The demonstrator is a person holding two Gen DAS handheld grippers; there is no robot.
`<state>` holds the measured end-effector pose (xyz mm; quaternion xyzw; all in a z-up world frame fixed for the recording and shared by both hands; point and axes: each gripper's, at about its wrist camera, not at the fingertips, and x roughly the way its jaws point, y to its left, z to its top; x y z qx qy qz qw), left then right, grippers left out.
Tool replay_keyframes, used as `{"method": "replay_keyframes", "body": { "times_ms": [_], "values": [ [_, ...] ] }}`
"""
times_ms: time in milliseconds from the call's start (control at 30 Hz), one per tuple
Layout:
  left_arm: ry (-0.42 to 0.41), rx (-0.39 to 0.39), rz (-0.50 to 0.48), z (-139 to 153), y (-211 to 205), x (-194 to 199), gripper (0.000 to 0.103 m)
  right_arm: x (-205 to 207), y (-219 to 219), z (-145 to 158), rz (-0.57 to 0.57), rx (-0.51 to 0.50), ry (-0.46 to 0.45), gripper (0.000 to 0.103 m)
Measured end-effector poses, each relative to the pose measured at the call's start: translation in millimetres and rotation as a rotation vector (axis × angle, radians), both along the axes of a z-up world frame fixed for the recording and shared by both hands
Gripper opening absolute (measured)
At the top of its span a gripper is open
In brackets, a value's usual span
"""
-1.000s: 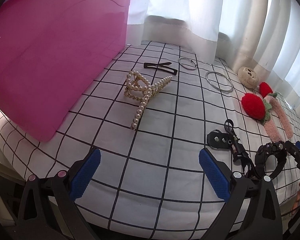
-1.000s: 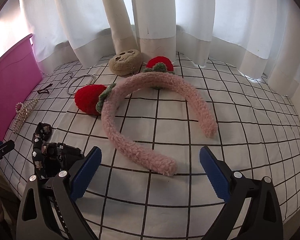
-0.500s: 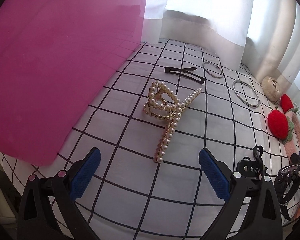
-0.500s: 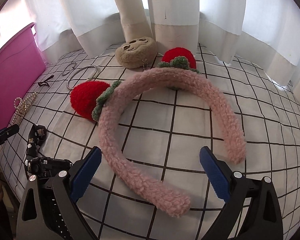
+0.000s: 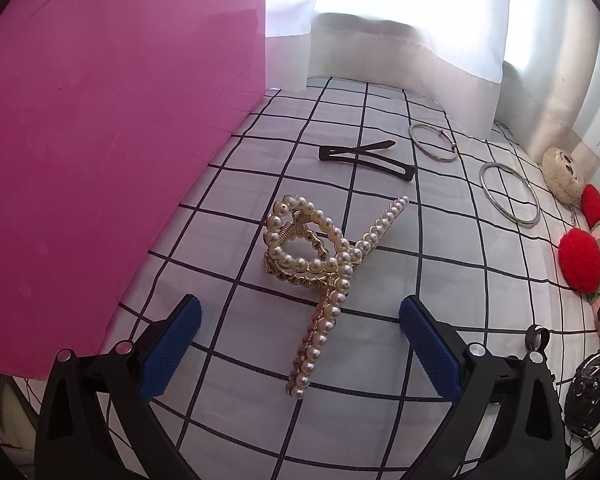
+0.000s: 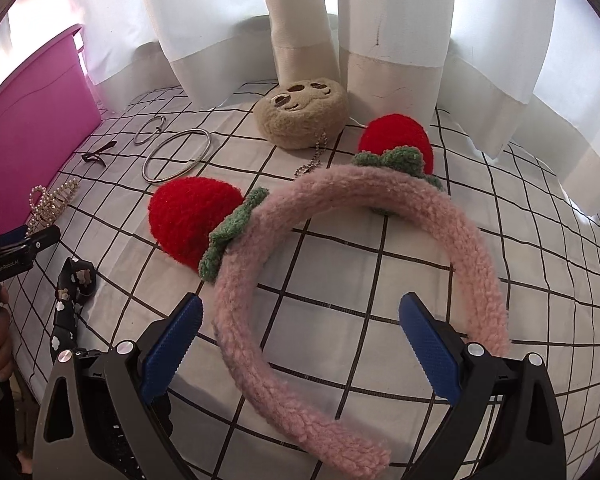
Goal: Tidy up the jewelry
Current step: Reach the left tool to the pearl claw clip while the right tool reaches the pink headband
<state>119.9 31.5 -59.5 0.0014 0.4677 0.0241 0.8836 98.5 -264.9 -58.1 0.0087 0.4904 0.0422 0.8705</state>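
Likely light, rigid, slippery: pearl hair claw (image 5: 320, 276) between wide-open left gripper (image 5: 300, 336); grip its hinged middle. Right gripper (image 6: 300, 336) wide, straddling soft, springy headband (image 6: 356, 256).

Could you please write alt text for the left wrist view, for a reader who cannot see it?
The open left gripper hovers over a pearl hair claw clip lying on a black-gridded white cloth, beside a pink bin. Farther back lie a dark snap hair clip and two silver bangles, near white curtains.
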Motion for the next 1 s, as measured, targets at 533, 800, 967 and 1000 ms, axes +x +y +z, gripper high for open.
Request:
{"method": "replay_keyframes", "body": {
  "times_ms": [533,800,967,1000],
  "values": [
    [-0.006,-0.015,0.025,1.2,1.4,-3.3,0.098,11.7,-1.5,-4.9,-0.007,0.027,0.059,0.094],
    [-0.032,0.037,-0.026,7.5,-5.2,-8.6,0.088,15.0,11.1,0.5,0.023,0.021,0.108,0.078],
    [-0.040,0.022,-0.064,11.1,-9.2,-12.4,0.060,12.9,23.9,4.8,0.036,-0.076,0.094,0.012],
    [-0.042,0.024,-0.068,12.2,-9.9,-12.9,0.046,11.9,25.8,4.8,0.036,-0.077,0.086,0.011]
  ]
}}
